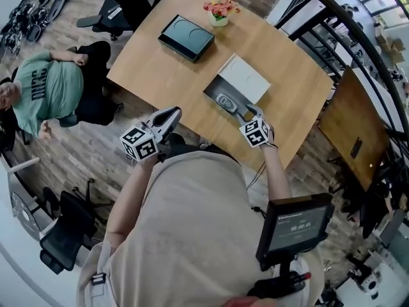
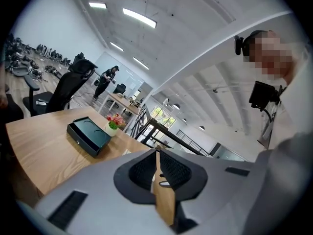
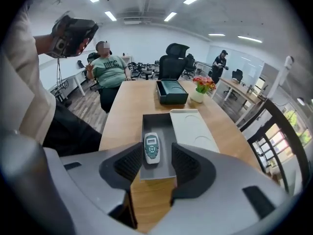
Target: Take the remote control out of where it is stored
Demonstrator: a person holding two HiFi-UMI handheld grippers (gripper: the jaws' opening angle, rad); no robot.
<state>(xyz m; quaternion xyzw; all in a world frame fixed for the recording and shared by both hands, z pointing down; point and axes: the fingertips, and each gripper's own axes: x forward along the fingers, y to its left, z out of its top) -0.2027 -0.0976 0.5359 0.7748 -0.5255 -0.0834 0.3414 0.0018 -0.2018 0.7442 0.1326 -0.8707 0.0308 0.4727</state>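
Remote control (image 3: 151,148) lies flat in open grey box (image 3: 166,124) near bench (image 3: 122,111) edge closest to person, white lid (image 3: 193,126) just beside box

Right claw (image 3: 157,168) spread, pinching nothing, just short of box's near end. Remote straight ahead, long axis in line with claw, so jaws bracket its narrow width

Left claw (image 2: 156,168) pressed together, empty, well apart from box. Right is nearer

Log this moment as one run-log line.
right gripper: open, aimed at white-and-green remote control lying in open grey box | left gripper: shut, empty | remote: not yet gripped
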